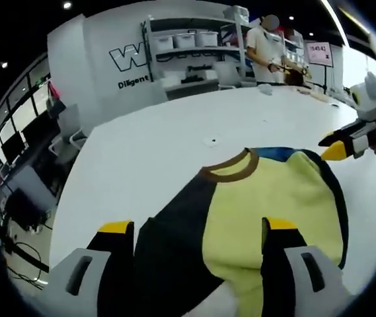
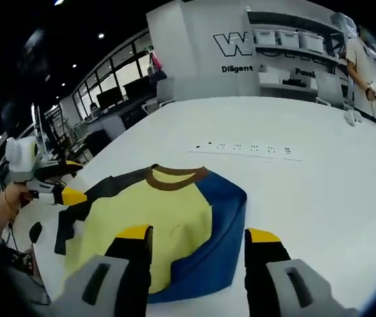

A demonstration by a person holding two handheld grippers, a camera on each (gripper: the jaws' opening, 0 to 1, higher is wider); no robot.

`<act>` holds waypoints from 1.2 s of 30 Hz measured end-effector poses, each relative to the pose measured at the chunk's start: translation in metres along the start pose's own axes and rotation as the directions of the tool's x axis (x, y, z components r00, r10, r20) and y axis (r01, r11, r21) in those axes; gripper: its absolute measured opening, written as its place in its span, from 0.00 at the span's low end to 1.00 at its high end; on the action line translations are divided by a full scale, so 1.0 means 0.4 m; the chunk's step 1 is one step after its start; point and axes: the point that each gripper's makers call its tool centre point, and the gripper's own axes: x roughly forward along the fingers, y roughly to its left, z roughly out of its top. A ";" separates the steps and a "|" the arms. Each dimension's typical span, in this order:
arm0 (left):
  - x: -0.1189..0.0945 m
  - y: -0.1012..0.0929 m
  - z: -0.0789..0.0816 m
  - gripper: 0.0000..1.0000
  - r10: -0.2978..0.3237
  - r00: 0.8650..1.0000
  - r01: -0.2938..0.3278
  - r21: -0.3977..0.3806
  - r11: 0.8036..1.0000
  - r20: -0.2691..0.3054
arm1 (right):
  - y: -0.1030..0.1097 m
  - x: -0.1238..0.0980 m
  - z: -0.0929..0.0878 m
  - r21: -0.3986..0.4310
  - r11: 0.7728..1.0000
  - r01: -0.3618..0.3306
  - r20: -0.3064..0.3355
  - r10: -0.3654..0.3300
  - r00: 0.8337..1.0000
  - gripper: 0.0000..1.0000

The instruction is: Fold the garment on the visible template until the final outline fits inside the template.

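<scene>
Garment (image 1: 240, 211) first, in the left gripper view: a yellow top with a brown collar, one black sleeve and a blue part past the collar, lying flat on the white worktop (image 1: 161, 145). My left gripper (image 1: 199, 231) hangs over its near edge with the fingers spread apart and nothing between them; their bases cut off the lower hem. The right gripper (image 1: 346, 144) comes in at the far side of the garment, its yellow tips near the edge of the cloth, and I cannot tell whether they touch it. A person (image 1: 265, 49) stands by shelves (image 1: 188, 46) in the background.

In the right gripper view, my right gripper (image 2: 197, 239) is released too, fingers apart above the blue sleeve, which is folded in over the yellow body. The left gripper (image 2: 65, 195) sits at the black sleeve. I make out faint marks (image 2: 247, 148) on the worktop beyond the collar, too small to read.
</scene>
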 end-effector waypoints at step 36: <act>-0.034 -0.128 -0.189 0.39 -0.123 0.987 0.089 -0.296 0.951 -0.101 | 0.036 -0.003 -0.156 0.050 0.997 0.063 -0.046 -0.061 0.997 0.11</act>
